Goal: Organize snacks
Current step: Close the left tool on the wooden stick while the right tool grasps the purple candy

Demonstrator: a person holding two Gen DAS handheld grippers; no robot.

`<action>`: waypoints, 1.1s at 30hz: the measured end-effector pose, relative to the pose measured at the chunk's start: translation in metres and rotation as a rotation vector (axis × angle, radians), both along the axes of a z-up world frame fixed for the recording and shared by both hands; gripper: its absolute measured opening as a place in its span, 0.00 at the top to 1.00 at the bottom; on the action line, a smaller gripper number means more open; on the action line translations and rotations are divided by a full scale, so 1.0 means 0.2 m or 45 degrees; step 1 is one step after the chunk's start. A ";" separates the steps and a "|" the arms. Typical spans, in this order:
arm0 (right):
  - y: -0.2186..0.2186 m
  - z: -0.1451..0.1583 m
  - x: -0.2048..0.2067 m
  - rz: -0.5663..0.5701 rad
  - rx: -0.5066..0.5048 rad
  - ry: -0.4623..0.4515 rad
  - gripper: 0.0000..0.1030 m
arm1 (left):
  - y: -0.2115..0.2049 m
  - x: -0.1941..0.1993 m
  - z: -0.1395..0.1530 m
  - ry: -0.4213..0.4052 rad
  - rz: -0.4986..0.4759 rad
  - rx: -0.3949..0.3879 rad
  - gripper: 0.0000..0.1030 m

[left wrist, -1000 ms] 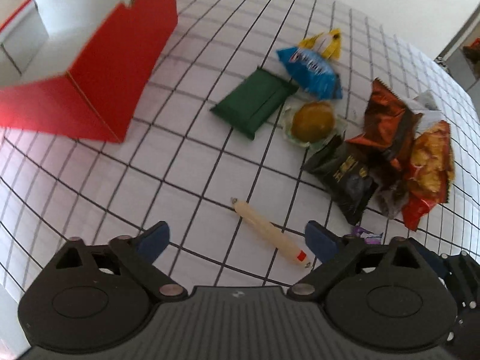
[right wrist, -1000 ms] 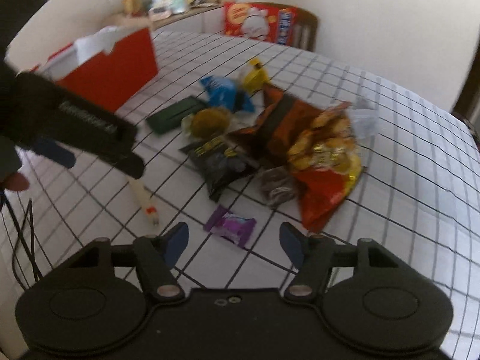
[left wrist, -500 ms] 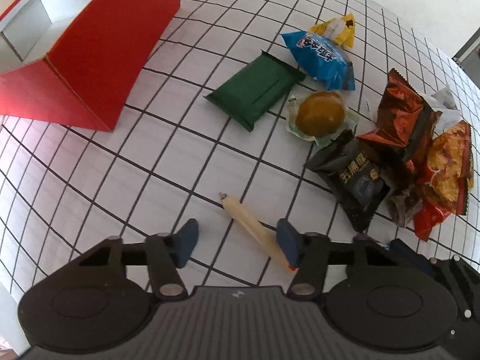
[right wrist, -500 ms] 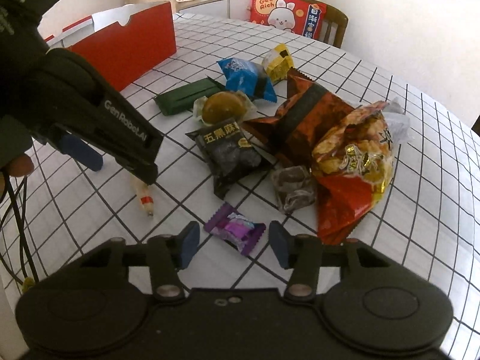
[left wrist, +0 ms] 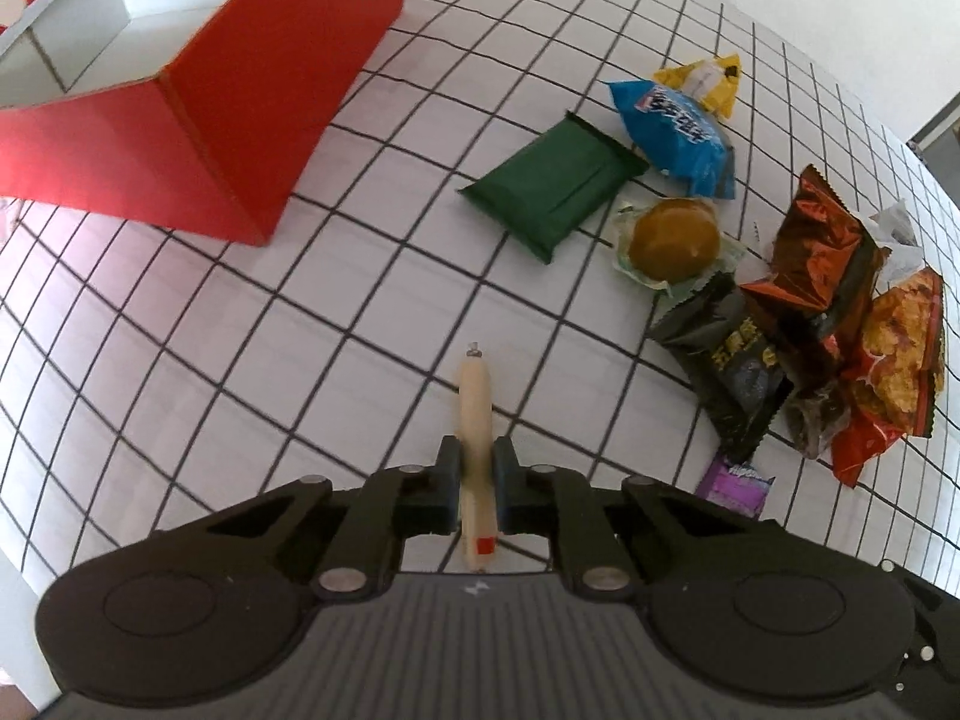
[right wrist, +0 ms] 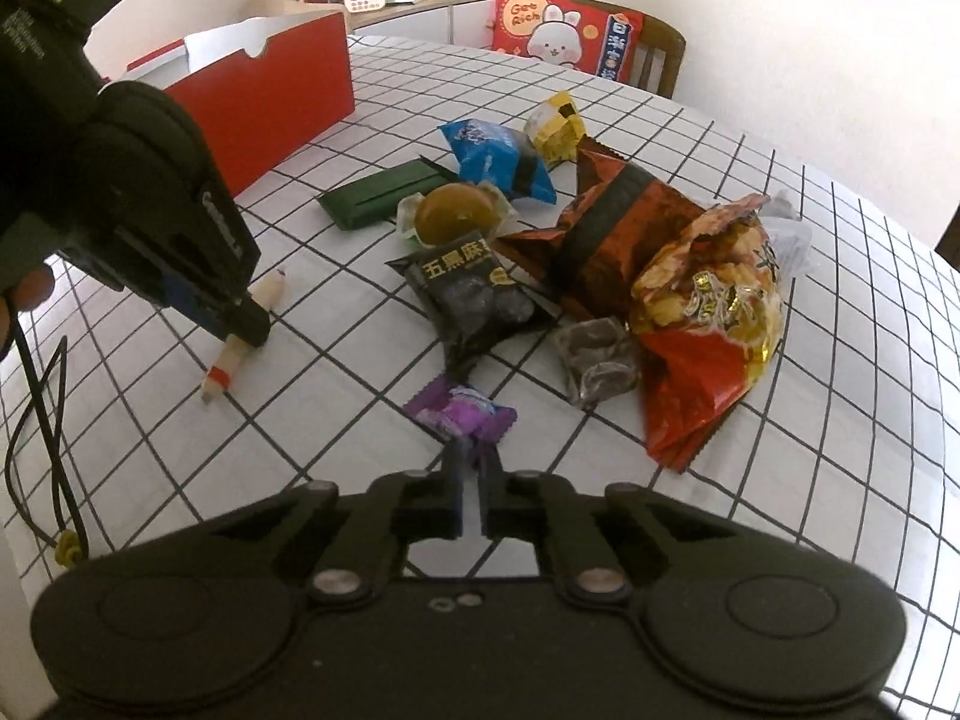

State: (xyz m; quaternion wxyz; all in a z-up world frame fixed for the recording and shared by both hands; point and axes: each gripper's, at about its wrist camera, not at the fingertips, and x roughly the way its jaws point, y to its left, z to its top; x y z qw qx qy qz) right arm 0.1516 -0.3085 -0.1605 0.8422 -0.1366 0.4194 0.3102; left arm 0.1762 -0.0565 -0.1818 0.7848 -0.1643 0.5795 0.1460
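Snacks lie scattered on the grid-patterned tablecloth [left wrist: 372,324]. The left gripper [left wrist: 477,483] has just closed and now pinches the cream sausage stick [left wrist: 474,402] across its near half, the stick lying on the cloth and pointing away from the camera. The right gripper [right wrist: 471,489] has also just closed, and its fingers are pressed together at the near edge of the purple candy wrapper [right wrist: 461,415]; whether they have caught the wrapper's edge I cannot tell. Beyond the purple candy lie a black packet [right wrist: 474,294], a small grey packet [right wrist: 597,360] and an orange chip bag [right wrist: 708,312]. Farther off are a round bun in clear wrap [left wrist: 675,237], a green pack [left wrist: 555,183], a blue packet [left wrist: 675,132] and a yellow packet [left wrist: 705,78]. A red box [left wrist: 240,90] stands open well apart from them, on the left
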 end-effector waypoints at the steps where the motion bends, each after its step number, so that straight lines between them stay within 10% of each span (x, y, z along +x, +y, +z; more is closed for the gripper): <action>1: 0.00 0.01 0.00 0.004 0.010 0.000 0.94 | 0.01 -0.01 0.01 -0.001 0.005 -0.001 0.90; 11: 0.02 0.00 0.06 0.166 -0.031 -0.024 0.61 | 0.05 -0.10 0.07 -0.033 0.001 -0.017 0.90; 21: 0.04 -0.01 0.19 0.403 -0.044 0.022 0.62 | 0.10 -0.18 0.11 -0.052 -0.033 -0.053 0.90; 33: 0.04 -0.01 0.07 0.292 -0.048 0.003 0.76 | 0.15 -0.22 0.12 -0.064 -0.057 -0.083 0.90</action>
